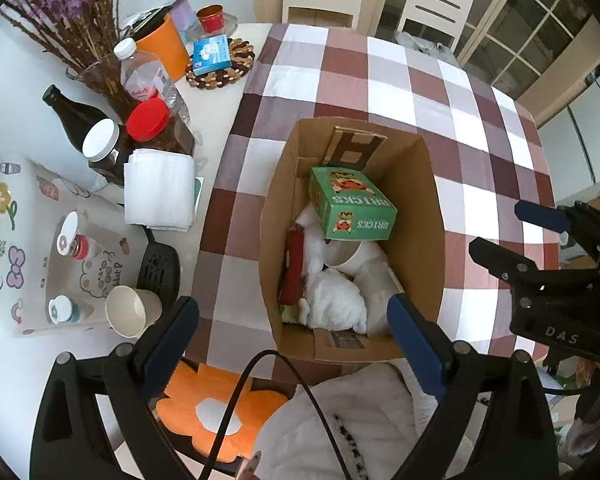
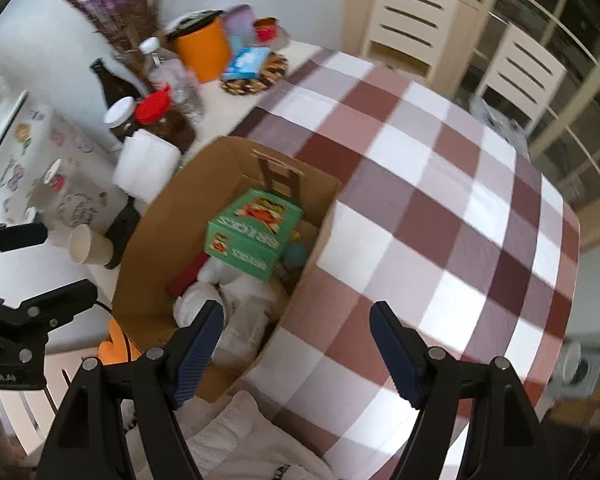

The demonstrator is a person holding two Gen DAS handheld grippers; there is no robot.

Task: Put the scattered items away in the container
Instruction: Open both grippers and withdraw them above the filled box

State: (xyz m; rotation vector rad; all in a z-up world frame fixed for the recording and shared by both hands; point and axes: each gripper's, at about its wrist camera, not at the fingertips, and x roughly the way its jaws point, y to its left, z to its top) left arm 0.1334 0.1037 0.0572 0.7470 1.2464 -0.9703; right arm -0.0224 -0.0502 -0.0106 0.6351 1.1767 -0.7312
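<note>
- Blue-padded and black-framed, the left claw hangs spread wide above the near end of the cardboard box, with nothing between its fingers.
- The right claw is also released and empty, straddling the box's near right corner, one pad over the box and one over the checked cloth.
- Inside the box, nearest its front wall, lie white soft items, with a red object against the left wall.
- Further in, a white paper cup lies tipped, and a green "BRICKS" carton rests tilted on top of the pile towards the back wall.
- Left of the box, off the cloth, another paper cup lies on its side on the counter.
- Beyond that cup, still left of the box, sit a stack of white napkins, a red-lidded jar and a dark bottle.
- Far behind the box to the left stands an orange container.
</note>
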